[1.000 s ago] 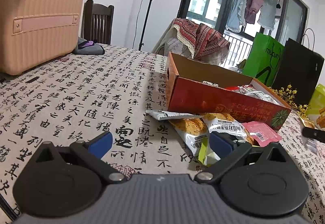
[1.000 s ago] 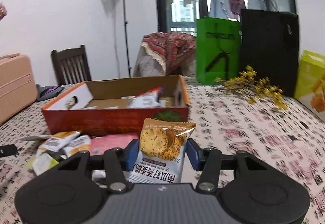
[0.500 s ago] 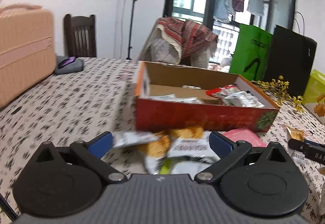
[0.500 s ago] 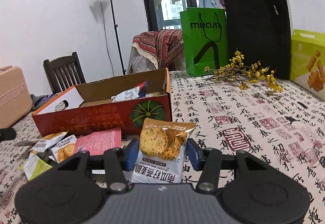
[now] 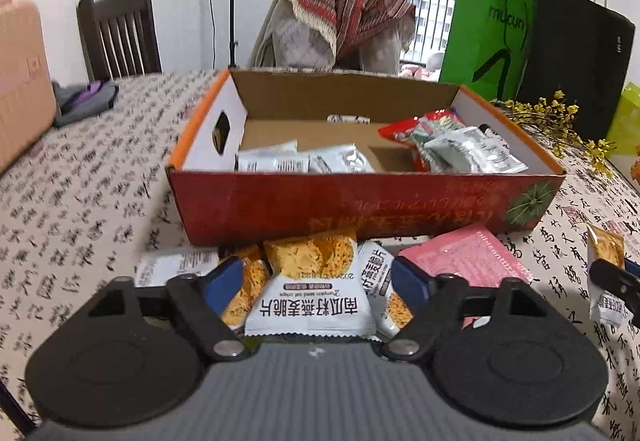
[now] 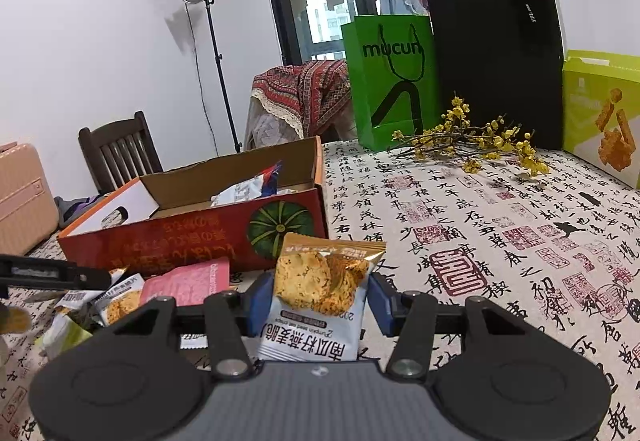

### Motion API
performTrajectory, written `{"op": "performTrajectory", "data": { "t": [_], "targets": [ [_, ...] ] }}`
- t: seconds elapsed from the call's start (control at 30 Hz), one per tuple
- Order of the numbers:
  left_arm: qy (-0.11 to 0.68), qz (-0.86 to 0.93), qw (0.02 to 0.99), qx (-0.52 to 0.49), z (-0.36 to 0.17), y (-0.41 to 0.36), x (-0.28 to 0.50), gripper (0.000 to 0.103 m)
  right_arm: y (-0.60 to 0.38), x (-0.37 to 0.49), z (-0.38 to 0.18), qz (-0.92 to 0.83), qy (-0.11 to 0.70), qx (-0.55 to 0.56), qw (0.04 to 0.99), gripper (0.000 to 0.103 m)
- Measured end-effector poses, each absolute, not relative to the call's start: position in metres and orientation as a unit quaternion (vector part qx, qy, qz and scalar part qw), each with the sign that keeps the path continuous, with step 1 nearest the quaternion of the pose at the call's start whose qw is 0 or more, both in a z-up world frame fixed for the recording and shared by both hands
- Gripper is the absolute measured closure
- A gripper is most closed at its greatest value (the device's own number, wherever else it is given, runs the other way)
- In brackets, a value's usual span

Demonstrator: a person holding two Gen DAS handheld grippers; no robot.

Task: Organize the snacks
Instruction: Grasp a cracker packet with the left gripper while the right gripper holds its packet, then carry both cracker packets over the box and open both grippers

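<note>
My right tool (image 6: 320,299) pinches a crisp packet (image 6: 320,297) upright at lower centre, ready for the box (image 6: 192,229); my left tool (image 5: 318,277) is spread over another packet (image 5: 311,285) on the bench (image 5: 80,201).

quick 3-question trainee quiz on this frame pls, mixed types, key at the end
1. True or false: the right tool is shut on an oat crisp packet.
2. Multiple choice: where does the pink packet lie? A) inside the red box B) on the tablecloth in front of the red box C) beside the yellow flowers
3. Fill in: the left tool is ____, with loose packets lying between its fingers.

Key
1. True: both blue pads press the packet's sides and hold it upright.
2. B: it lies flat just in front of the red box, near its right end.
3. Open: the fingers stand wide apart, clamping nothing.
</note>
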State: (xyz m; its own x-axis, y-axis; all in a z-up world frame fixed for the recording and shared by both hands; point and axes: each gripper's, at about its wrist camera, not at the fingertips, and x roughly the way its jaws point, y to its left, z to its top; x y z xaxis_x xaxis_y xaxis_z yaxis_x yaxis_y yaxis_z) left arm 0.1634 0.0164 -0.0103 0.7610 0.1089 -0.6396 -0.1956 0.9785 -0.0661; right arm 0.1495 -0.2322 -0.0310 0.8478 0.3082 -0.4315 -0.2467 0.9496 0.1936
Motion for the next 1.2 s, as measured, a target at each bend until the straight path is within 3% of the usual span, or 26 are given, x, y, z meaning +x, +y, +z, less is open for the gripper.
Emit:
{"op": "performTrajectory", "data": {
  "t": [0.1,0.27,0.43,0.83,1.2],
  "targets": [
    [0.345,0.083,0.932,-0.076,-0.015,0.022,0.166,0.025,-0.233,0.150,-0.031,0.144,0.234,0.068,0.959,0.052],
    [0.345,0.074,0.931,-0.094,-0.016,0.027,0.166,0.045,-0.233,0.151,-0.032,0.142,0.237,0.070,0.959,0.052],
    [0.338,0.070,0.933,-0.098,-0.014,0.029,0.162,0.053,-0.233,0.151,-0.032,0.142,0.236,0.070,0.959,0.052],
    [0.289,0.064,0.952,-0.084,0.009,0.026,0.136,0.053,-0.230,0.146,-0.026,0.153,0.224,0.067,0.960,0.052],
    [0.223,0.050,0.971,-0.072,0.052,0.028,0.126,0.053,-0.217,0.146,0.016,0.180,0.193,0.060,0.963,0.052]
  ]
}}
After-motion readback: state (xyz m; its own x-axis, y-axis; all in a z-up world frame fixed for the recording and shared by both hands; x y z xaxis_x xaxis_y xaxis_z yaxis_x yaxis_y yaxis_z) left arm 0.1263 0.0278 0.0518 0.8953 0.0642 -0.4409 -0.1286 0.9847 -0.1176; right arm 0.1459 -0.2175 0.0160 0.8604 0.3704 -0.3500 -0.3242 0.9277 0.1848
